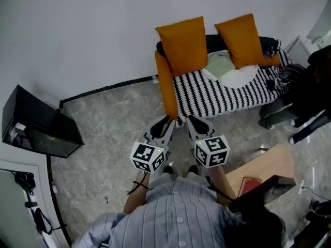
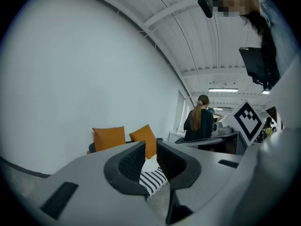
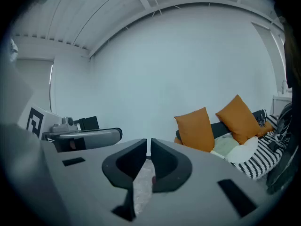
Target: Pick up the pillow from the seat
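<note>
Across the gray stone floor (image 1: 108,123), at one o'clock, a striped sofa (image 1: 217,96) holds orange pillows (image 1: 183,44) and a white pillow (image 1: 239,77); left gripper (image 1: 163,124) loosely parted, right gripper (image 1: 196,123) clenched.

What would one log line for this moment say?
pickup: not yet done | left gripper: slightly open, empty | right gripper: shut, empty | orange pillows: on striped seat, untouched

Grey-blue striped button-up shirt (image 1: 176,217)

Office lounge corner, striped sofa (image 1: 217,94), orange cushions (image 1: 183,43) (two), ceiling strip lights (image 2: 223,90)
</note>
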Demonstrator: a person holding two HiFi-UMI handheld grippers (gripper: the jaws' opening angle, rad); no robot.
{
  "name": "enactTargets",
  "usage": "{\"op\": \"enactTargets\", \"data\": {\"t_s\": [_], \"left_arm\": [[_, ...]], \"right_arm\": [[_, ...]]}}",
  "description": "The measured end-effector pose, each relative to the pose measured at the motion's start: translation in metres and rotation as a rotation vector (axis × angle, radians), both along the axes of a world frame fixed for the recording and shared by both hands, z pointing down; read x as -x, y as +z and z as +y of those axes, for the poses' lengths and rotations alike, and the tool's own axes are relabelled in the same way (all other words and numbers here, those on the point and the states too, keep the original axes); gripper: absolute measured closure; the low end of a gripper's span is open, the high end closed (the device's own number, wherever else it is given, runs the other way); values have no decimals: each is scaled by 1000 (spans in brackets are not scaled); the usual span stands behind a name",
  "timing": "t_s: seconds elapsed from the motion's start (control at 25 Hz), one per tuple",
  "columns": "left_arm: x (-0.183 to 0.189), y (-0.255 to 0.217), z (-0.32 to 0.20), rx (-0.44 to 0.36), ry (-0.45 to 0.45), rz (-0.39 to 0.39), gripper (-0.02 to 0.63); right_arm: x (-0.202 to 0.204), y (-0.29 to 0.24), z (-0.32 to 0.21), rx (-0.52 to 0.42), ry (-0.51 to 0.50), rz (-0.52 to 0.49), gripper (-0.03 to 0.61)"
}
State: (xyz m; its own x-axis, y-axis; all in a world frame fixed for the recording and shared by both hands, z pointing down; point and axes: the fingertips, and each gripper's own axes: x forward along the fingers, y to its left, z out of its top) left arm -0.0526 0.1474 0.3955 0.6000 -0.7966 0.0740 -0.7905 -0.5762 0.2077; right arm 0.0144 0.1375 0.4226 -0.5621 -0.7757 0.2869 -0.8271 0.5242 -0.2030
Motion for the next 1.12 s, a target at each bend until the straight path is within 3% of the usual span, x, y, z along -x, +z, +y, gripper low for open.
{"op": "enactTargets", "data": {"t_s": [0.36,0.72,1.12], "left_arm": [[-33,-1,-4,-2,-5,-13,537],[-77,-2,-1,-16,20,-38,537],[-121,15,13,9,-14,-23,537]], "right_arm": [[-29,-8,2,-50,-29,22,540],[-70,-11,0,-44,-8,-4,540],[-120,8,19,-28,-27,-6,540]]}}
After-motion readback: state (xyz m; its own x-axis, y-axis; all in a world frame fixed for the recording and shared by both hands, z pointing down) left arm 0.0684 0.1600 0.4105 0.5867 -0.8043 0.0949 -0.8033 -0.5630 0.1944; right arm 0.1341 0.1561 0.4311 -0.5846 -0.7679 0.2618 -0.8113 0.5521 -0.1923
